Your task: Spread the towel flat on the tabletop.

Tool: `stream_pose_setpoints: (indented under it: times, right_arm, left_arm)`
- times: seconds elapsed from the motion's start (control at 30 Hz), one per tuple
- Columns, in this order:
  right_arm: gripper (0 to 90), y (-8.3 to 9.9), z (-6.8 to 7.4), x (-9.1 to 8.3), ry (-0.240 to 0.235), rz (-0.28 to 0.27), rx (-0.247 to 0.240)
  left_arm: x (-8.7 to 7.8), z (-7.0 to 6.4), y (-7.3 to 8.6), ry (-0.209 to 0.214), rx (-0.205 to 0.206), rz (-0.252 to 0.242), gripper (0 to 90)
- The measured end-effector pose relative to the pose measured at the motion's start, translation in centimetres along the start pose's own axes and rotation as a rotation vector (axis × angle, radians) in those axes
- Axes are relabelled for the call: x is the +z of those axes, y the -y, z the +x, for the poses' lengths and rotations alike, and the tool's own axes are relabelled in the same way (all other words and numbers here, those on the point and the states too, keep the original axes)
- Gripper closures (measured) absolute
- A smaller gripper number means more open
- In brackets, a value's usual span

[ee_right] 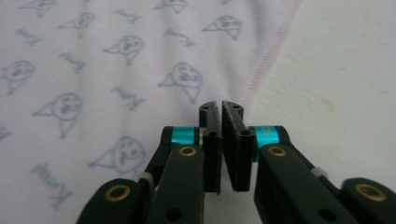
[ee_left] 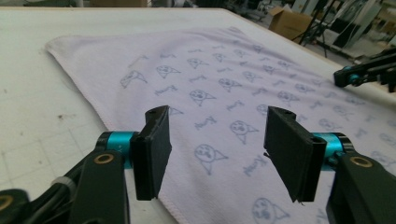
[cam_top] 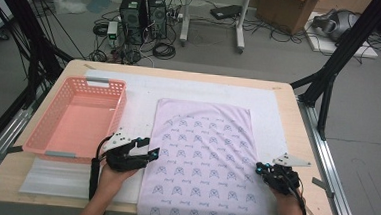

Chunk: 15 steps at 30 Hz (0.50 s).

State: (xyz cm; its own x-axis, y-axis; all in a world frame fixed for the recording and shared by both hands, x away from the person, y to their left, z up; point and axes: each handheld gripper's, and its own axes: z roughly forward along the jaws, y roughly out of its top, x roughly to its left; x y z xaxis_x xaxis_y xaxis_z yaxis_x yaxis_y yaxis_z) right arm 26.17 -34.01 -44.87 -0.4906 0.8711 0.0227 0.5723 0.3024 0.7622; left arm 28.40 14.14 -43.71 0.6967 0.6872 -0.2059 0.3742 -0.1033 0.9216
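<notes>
So there's a pale lilac towel (cam_top: 203,158) with a little blue cartoon print spread flat on the white mat (cam_top: 273,112) that covers most of the wooden table (cam_top: 290,88). It lies lengthwise away from the person, its near edge right at the table's front edge.

The left gripper (cam_top: 151,154) sits at the towel's left edge, about two thirds of the way down towards the person. Its jaws are spread wide. In the left gripper view (ee_left: 215,154) the hem of the towel runs diagonally under the left finger (ee_left: 154,149), and the printed cloth lies in the gap between both fingers and under the right one. Can't tell whether the tips actually touch the cloth or just hover over it.

The right gripper (cam_top: 259,168) is over at the towel's right edge, roughly level with the left one. Its fingers (ee_right: 212,140) are pressed nearly together, with just a thin slit between them, and I don't see any cloth caught in there. In the right gripper view (ee_right: 221,108) the tips sit just inside the pink-stitched hem, over the towel, with bare mat off to the right.

A pink plastic basket (cam_top: 53,114) sits on the left of the table, just beside the left gripper.
</notes>
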Motion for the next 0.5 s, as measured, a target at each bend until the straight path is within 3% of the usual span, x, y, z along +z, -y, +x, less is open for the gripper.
stream_pose_setpoints:
  times: [0.1,0.2,0.33,0.5]
  right_arm:
    - [81.8,0.3,-0.2,-0.6,0.053,0.005,-0.003]
    - [74.2,0.6,-0.3,-1.5,0.011,-0.048,0.005]
    - [52.8,0.4,0.2,-2.6,-0.007,-0.135,-0.045]
    - [30.0,0.1,0.3,-2.9,0.003,-0.201,-0.035]
  left_arm:
    - [0.3,-0.1,0.0,-0.038,0.016,0.012,33.7]
    - [0.4,-0.6,0.0,-0.065,0.043,0.006,29.3]
    - [0.4,-1.0,-0.1,-0.081,0.061,-0.015,25.0]
    - [0.4,-1.0,0.0,-0.071,0.063,-0.021,24.2]
